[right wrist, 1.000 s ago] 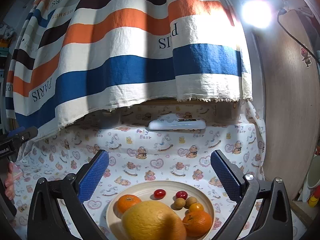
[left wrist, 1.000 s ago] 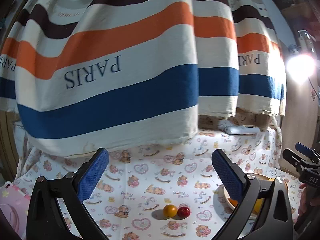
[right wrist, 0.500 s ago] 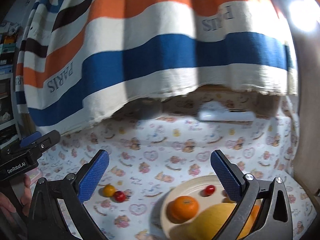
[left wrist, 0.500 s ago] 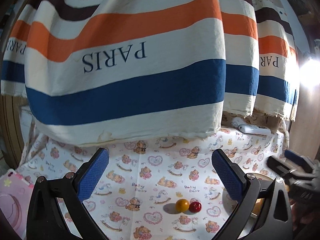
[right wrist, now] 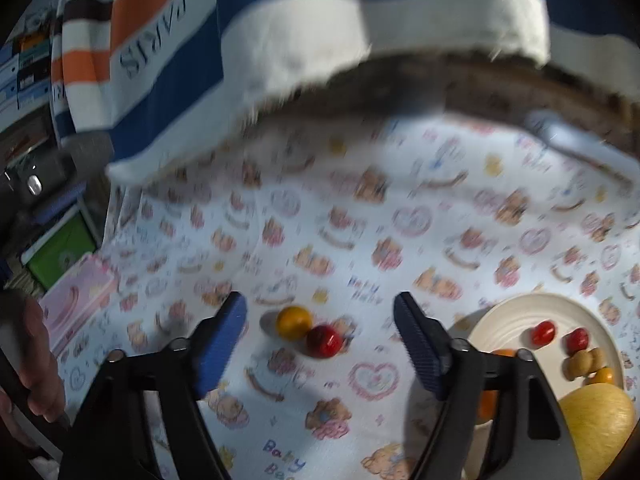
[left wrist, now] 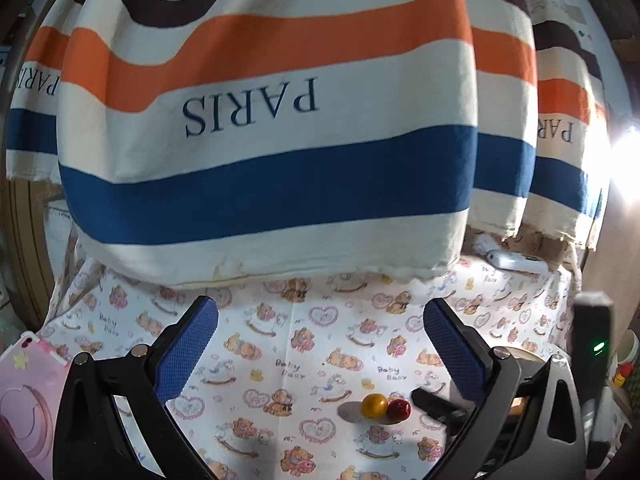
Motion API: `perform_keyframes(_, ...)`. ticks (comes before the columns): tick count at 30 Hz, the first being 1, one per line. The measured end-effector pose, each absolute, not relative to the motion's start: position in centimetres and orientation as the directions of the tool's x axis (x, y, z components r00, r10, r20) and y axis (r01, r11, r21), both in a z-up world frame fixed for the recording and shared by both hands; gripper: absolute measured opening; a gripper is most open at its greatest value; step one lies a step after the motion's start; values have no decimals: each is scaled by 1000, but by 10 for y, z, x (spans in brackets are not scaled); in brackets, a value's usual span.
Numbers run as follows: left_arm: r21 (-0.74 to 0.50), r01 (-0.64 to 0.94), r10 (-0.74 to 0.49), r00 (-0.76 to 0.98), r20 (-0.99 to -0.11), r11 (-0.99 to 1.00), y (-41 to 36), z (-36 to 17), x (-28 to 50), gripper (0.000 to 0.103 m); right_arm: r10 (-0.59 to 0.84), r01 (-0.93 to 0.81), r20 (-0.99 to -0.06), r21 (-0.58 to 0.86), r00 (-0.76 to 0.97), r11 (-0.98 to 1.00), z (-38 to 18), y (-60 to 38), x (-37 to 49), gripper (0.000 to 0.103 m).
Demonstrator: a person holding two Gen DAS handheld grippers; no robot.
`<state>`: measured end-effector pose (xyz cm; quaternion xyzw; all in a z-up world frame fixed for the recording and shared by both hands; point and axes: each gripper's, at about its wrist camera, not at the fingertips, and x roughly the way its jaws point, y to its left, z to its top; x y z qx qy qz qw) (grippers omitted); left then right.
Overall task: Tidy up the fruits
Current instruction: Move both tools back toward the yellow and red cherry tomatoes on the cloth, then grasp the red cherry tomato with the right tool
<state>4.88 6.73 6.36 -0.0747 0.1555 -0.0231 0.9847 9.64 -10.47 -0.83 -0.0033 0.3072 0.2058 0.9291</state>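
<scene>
From the left wrist, the left gripper stands wide apart and empty over a "Baby Bear" cloth, a yellow fruit touching a red fruit ahead near its right finger, under a striped "PARIS" towel. From the right wrist, the right gripper has just been closing, its jaws apart around both fruits without touching, a plate of fruit at the cloth's right edge.

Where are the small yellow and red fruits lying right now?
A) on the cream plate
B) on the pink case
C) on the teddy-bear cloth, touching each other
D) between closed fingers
C: the yellow fruit and red fruit lie side by side, touching, on the teddy-bear cloth, left of the plate and ahead of the right gripper, whose fingers touch neither.
</scene>
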Motion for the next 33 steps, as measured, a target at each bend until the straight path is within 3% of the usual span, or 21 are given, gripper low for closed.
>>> perform_keyframes(3,-153,18,-67,944,-323,988,68,61,52,102,397,-388,-631,160,667,908,-23,-100,109,56)
perform_keyframes(5,-152,13,-62,943,-328,988,69,61,53,102,394,-372,-646,179,654,911,-29,-101,114,56)
perform_keyframes(9,-164,10,-64,943,-327,986,72,62,52,102,401,-365,-665,202,630,909,-40,-102,123,44)
perform_keyframes(16,-166,12,-68,940,-333,986,72,61,53,102,415,-372,-694,223,588,901,-52,-96,127,42)
perform_keyframes(23,-155,19,-71,939,-336,988,68,60,52,102,381,-355,-717,196,583,914,-58,-93,131,27)
perform_keyframes(33,-132,23,-69,933,-354,991,65,55,56,102,357,-328,-613,164,705,930,-37,-114,110,27)
